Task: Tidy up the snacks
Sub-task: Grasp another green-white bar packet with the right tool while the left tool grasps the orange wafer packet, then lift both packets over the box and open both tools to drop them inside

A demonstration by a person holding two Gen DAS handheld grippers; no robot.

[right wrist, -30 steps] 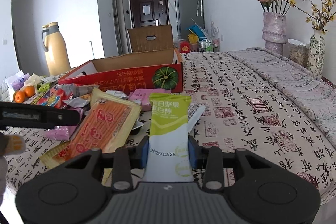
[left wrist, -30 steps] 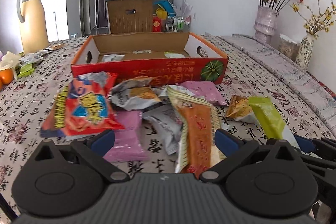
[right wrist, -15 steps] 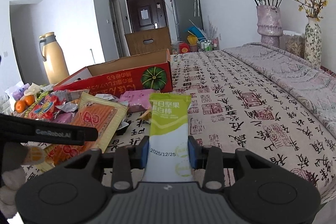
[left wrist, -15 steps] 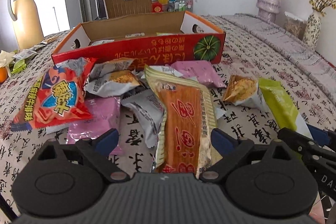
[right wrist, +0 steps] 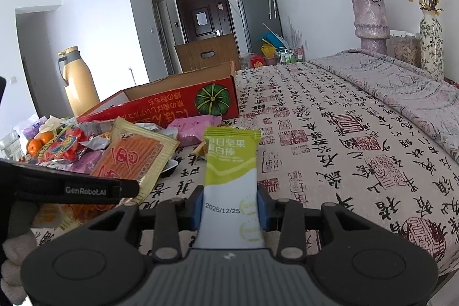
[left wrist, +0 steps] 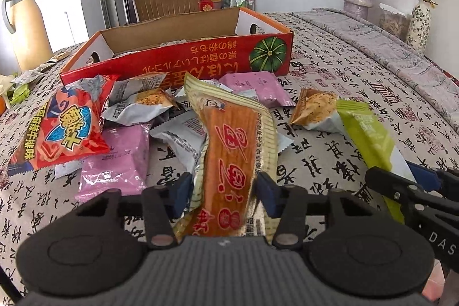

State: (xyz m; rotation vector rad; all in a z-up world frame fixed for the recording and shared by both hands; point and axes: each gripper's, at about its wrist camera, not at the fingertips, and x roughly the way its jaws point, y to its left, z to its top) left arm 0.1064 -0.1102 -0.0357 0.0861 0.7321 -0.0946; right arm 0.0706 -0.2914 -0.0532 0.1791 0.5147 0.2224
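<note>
In the left wrist view a long orange snack pack [left wrist: 229, 139] lies lengthwise on the patterned tablecloth, its near end between the blue pads of my left gripper [left wrist: 225, 194]. The jaws are closing and both pads touch the pack's edges, which buckle slightly. My right gripper [right wrist: 231, 208] is shut on the white lower end of a green-and-white nut bar [right wrist: 232, 162], held just above the cloth. The same bar [left wrist: 367, 134] shows at the right of the left wrist view. Behind the pile stands an open red cardboard box [left wrist: 178, 62] with a pumpkin print.
A red chip bag [left wrist: 66, 131], purple packs [left wrist: 114, 159] and silver packs [left wrist: 137, 108] lie scattered left of the orange pack. A yellow thermos [left wrist: 21, 25] and oranges [right wrist: 40, 142] sit far left. Two flower vases [right wrist: 368, 25] stand at the back right.
The left gripper moved forward and down over the orange pack, and its jaws went from wide open to closed against the pack's sides. The right gripper kept its hold on the green bar.
</note>
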